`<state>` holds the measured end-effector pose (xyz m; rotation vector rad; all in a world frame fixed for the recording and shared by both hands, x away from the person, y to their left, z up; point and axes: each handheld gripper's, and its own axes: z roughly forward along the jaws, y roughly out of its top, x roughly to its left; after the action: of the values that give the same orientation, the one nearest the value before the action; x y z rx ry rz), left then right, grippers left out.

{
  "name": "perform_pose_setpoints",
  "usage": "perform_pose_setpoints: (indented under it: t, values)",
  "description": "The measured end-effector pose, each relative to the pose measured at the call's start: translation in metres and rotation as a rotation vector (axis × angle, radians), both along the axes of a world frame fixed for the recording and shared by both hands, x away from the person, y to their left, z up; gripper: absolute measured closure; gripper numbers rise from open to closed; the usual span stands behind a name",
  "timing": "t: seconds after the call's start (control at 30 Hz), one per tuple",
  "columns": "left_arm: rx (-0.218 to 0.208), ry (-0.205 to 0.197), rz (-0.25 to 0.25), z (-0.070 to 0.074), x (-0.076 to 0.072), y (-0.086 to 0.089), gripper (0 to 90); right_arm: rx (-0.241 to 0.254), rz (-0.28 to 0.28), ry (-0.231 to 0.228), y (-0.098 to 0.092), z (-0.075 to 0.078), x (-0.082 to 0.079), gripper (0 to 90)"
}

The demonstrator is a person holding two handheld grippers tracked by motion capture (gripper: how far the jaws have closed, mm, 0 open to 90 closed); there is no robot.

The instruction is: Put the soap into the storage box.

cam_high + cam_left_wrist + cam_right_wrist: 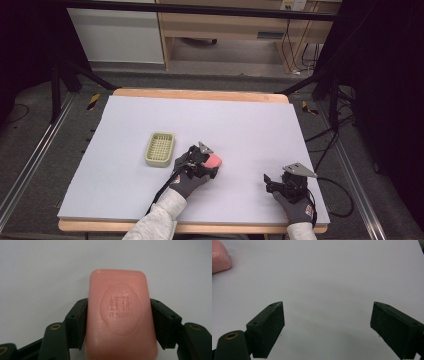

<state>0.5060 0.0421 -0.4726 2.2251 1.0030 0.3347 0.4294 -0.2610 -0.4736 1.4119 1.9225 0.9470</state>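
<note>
- Pink soap bar (120,315), stamped with an oval emblem, sits between my left gripper (119,322)'s two black pads, which press flat against its long sides; I read that as a firm grasp on the bar.
- In the high view the soap bar (214,160) lies on the pale lilac sheet (250,125) that covers the worktop, roughly midway between the sheet's left and right edges and nearer its front edge than its back.
- My left gripper (202,162) comes at it from the front-left, a grey-gloved hand (189,181) wrapped around its body.
- A cream slotted soap dish (160,148) stands just to the left of the bar, apart from it, with its grille bare.
- My right gripper (272,181) rests near the sheet's front right corner, well apart from the soap.
- In its own view the right gripper (327,322) has its jaws spread wide over bare sheet, released, with nothing between them; one corner of the soap bar (219,257) shows at the upper left.
</note>
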Motion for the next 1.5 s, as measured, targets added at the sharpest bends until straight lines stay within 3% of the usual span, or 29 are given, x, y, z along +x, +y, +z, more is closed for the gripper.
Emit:
perform_pose_setpoints:
  t: [0.33,0.83,1.5]
  values:
    - [0.014,0.007,-0.011,0.001,0.0,-0.001,36.6,0.002,0.005,0.003,0.001,0.0,0.0,12.4]
    - [0.034,-0.016,-0.023,0.002,-0.002,-0.002,37.0,0.005,0.001,-0.001,0.0,0.0,0.0,12.4]
    - [-0.02,-0.044,-0.04,0.039,-0.015,0.02,37.3,0.004,-0.007,-0.004,-0.002,0.001,-0.001,12.4]
